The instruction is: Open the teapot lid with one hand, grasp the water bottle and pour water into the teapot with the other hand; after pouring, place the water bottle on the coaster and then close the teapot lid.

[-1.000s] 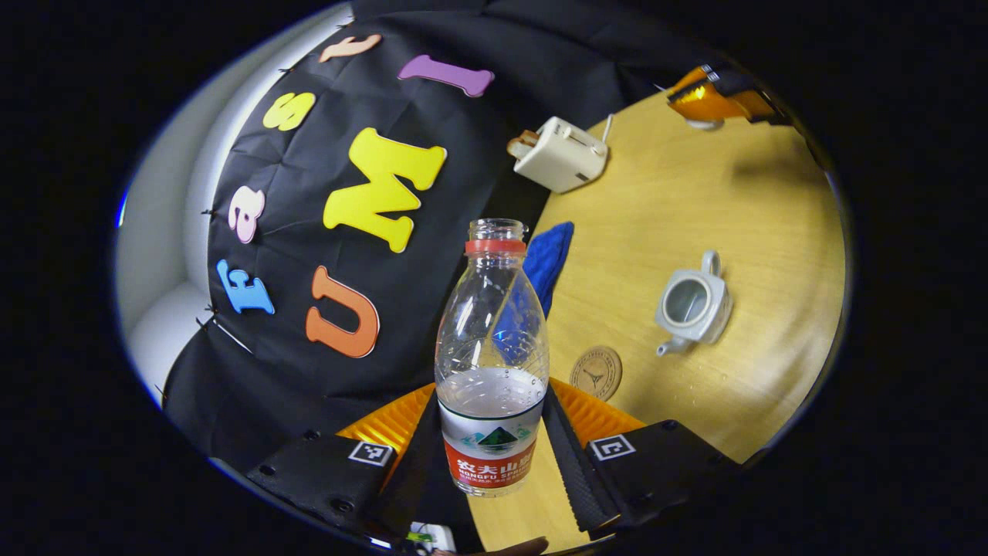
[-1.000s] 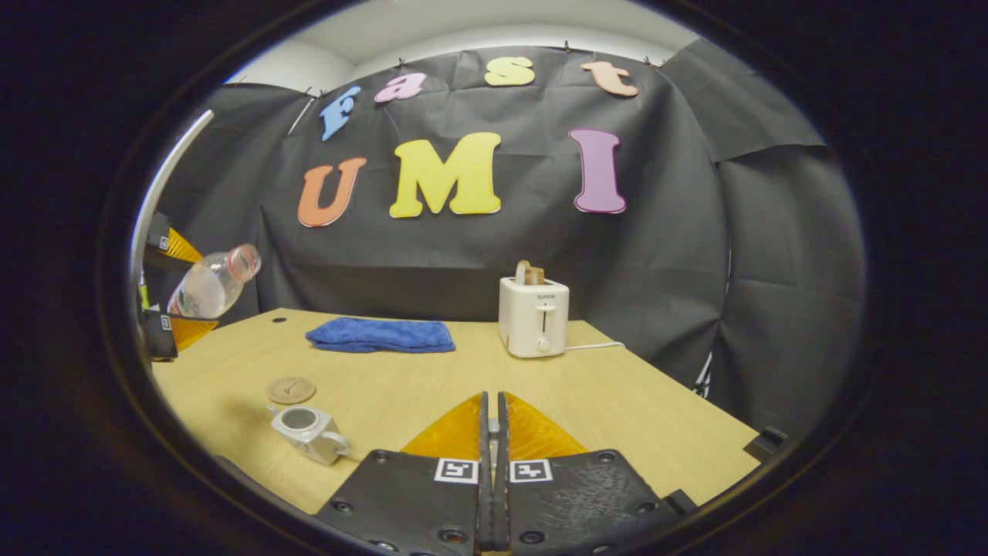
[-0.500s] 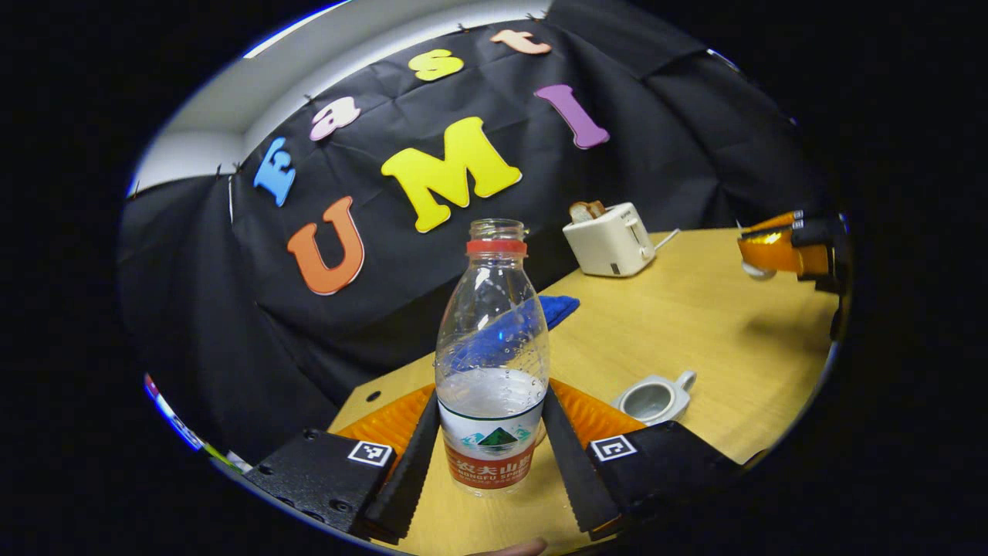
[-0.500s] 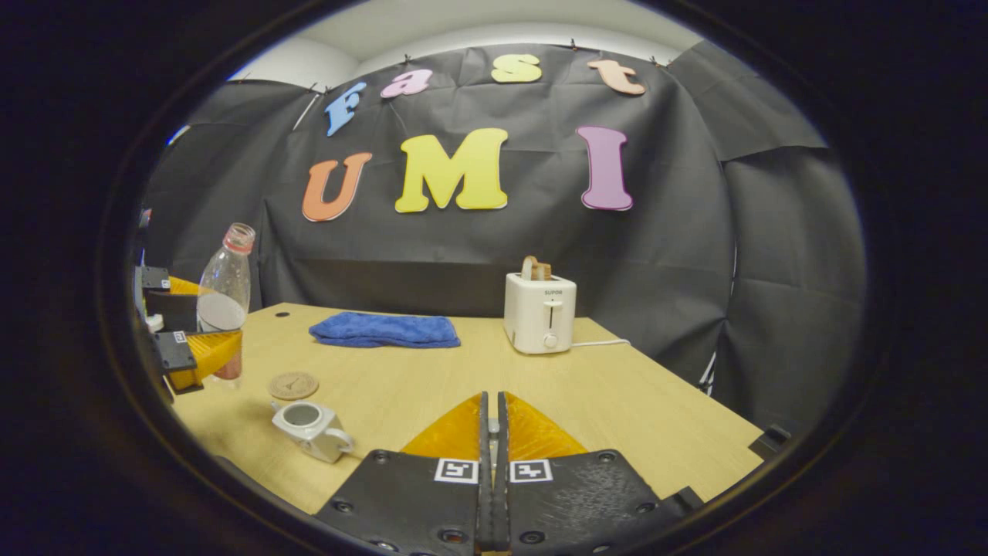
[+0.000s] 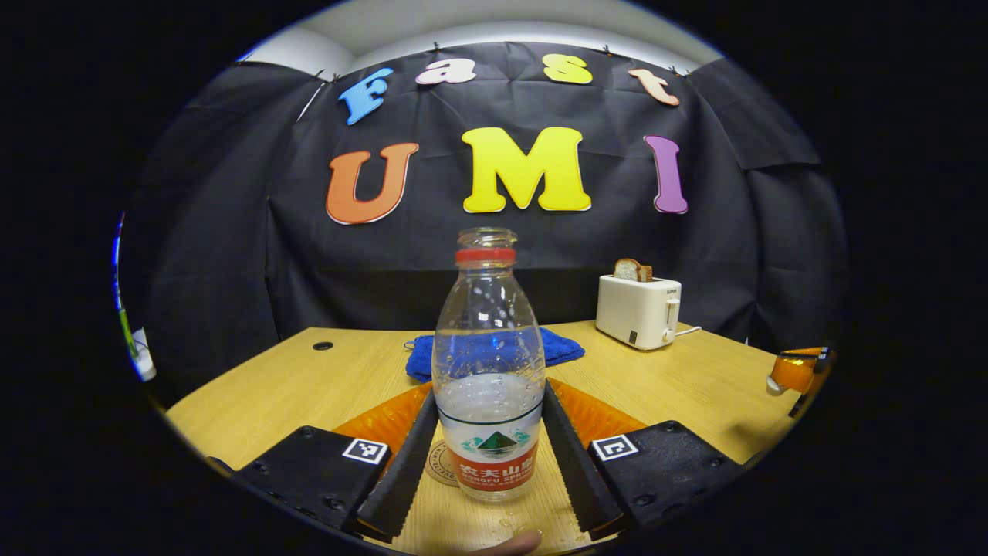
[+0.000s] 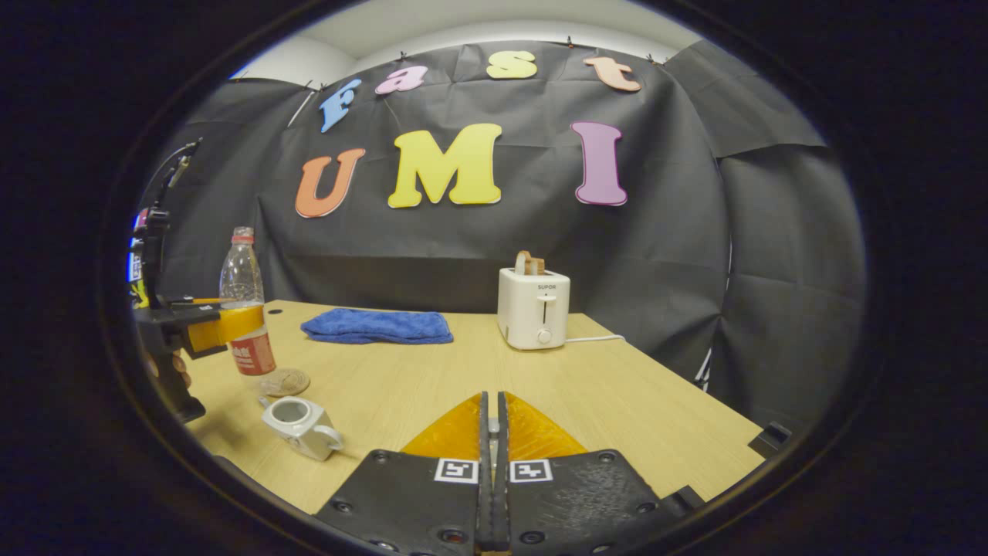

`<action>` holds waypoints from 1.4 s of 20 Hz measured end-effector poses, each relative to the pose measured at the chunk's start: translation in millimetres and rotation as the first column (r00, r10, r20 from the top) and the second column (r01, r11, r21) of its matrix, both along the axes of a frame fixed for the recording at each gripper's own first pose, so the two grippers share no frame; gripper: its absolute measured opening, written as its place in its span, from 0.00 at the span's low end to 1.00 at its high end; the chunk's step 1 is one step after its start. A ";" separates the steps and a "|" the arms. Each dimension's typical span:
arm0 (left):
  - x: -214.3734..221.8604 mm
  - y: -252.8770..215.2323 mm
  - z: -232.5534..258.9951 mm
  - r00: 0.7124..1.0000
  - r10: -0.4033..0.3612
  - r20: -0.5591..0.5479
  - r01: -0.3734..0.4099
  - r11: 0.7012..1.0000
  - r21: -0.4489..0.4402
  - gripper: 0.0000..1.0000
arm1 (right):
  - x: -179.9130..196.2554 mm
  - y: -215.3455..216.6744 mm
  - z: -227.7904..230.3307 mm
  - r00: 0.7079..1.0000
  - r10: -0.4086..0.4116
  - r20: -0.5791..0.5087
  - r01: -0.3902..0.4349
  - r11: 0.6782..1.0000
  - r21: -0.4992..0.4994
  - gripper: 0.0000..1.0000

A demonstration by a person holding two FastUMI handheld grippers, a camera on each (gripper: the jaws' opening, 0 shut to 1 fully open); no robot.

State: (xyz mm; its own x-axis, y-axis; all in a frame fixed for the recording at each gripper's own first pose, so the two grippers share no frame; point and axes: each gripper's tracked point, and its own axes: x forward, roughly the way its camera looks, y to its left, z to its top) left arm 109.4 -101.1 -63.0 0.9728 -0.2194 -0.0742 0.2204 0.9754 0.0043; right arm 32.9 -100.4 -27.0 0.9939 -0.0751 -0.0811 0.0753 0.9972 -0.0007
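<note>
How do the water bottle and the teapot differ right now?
The water bottle is clear and tall; the teapot is opaque, pale and squat. The water bottle is gripped upright in the left claw; the teapot stands free on the table. Both are open on top; the lid is in the right claw.

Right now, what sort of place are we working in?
Likely a staged recording booth rather than a kitchen: black cloth wall draped behind a wooden table, with household props on it, a toaster, blue towel and teapot.
</note>
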 end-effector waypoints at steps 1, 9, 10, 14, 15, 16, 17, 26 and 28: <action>7.2 2.7 -3.9 1.000 0.011 -0.001 -0.011 1.000 -0.016 0.82 | -0.2 0.7 -0.7 1.000 0.001 0.000 -0.001 1.000 0.001 0.00; 28.4 9.8 10.7 0.994 0.032 0.101 -0.031 0.999 -0.007 0.82 | 4.8 0.3 -9.3 1.000 -0.001 -0.019 0.001 1.000 0.011 0.00; 31.5 9.4 11.3 0.993 0.029 0.113 -0.029 1.000 -0.008 0.82 | 5.6 0.8 -10.4 1.000 -0.002 -0.023 0.002 1.000 0.009 0.01; 41.5 9.5 14.9 0.987 0.025 0.156 -0.027 1.000 0.013 0.80 | 8.1 4.1 -16.3 1.000 -0.004 -0.030 0.004 1.000 -0.007 0.00; 43.8 8.8 12.4 0.987 0.023 0.160 -0.026 1.000 0.016 0.80 | 9.0 4.8 -18.4 0.999 -0.004 -0.035 0.003 1.000 -0.010 0.00; 46.8 9.3 7.9 0.988 0.025 0.153 -0.028 0.999 0.017 0.80 | 9.8 5.7 -20.1 0.999 -0.004 -0.039 0.004 1.000 -0.014 0.00; 47.6 9.2 4.3 0.989 0.021 0.148 -0.024 1.000 0.015 0.80 | 10.4 6.7 -22.6 0.999 -0.004 -0.043 0.003 1.000 -0.018 0.00; 35.9 0.7 -5.4 0.989 -0.019 0.149 0.010 0.998 0.060 0.82 | 11.3 10.5 -24.3 0.999 0.003 -0.049 -0.004 1.000 -0.022 0.00; 33.9 1.8 -7.8 0.991 -0.022 0.134 0.013 0.998 0.068 0.83 | 10.6 12.0 -22.9 0.999 0.005 -0.045 -0.006 1.000 -0.026 0.00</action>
State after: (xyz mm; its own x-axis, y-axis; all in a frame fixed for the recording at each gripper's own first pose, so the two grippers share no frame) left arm 143.3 -99.3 -70.8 0.9710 -0.2355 0.0424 0.2304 0.9679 0.1001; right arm 43.5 -88.4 -49.9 0.9897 -0.0724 -0.1235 0.0692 0.9972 -0.0296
